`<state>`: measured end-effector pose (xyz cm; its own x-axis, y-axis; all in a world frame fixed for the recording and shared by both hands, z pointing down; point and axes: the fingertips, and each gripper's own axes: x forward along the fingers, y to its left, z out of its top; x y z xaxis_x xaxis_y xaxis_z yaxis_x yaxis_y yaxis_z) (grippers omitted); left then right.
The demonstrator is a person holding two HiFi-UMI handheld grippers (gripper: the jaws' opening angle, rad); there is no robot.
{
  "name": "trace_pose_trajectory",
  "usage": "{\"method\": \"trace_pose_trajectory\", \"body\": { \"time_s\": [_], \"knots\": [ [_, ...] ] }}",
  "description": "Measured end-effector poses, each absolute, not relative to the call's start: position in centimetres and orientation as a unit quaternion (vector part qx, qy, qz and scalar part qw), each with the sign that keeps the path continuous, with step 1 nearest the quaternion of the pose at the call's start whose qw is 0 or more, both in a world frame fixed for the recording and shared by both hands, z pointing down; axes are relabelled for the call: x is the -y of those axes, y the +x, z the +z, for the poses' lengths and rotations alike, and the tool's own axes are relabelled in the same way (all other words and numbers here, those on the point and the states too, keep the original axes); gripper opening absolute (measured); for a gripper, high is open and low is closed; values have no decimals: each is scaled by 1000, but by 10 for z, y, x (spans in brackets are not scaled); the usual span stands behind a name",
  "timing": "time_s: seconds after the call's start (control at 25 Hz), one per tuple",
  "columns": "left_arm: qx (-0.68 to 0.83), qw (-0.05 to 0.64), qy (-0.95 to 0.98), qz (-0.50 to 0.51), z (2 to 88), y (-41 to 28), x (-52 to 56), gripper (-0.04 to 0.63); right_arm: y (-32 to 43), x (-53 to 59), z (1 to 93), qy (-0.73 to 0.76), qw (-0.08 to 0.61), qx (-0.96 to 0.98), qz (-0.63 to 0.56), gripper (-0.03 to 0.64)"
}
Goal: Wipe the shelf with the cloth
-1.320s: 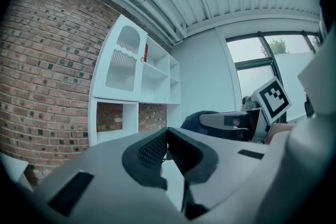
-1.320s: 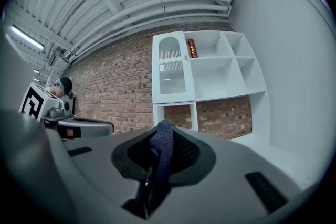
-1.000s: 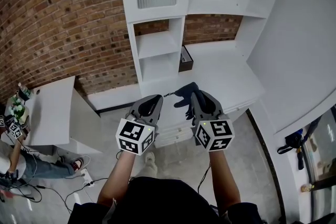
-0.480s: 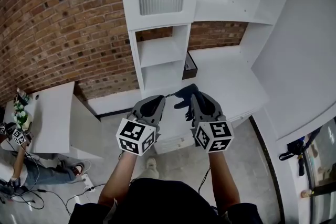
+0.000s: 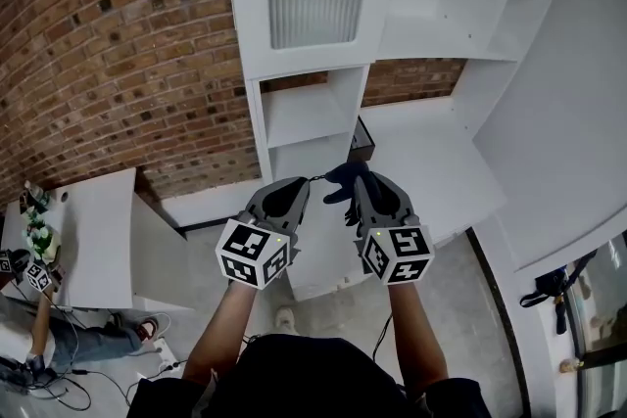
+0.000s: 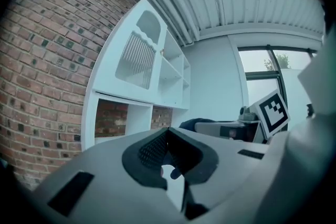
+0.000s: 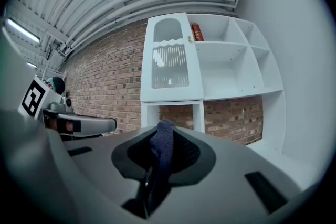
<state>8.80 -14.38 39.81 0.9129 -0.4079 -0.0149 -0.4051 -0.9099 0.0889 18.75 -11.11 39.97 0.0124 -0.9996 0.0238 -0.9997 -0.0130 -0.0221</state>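
Right gripper (image 5: 361,181) sits in front of the white shelf (image 5: 257,113), jaws pinching the dark blue cloth (image 7: 161,150). The right gripper view shows the cloth sticking up between them; the head view shows only a dark bunch at the tips. Left gripper (image 5: 299,183) is also before the shelf. Its own view shows the jaws pressed together, empty.

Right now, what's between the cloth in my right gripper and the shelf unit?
Head view: mostly bare white counter. One small dark box stands by the shelf unit, just beyond the cloth in the right gripper.
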Motion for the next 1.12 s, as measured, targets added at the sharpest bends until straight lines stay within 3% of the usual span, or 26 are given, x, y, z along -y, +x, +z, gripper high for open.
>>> {"method": "trace_pose_trajectory", "body": {
  "time_s": [1.12],
  "knots": [
    [158, 57, 986, -8, 407, 87, 271, 15, 176, 238, 404, 747, 4, 664, 31, 67]
  ]
}}
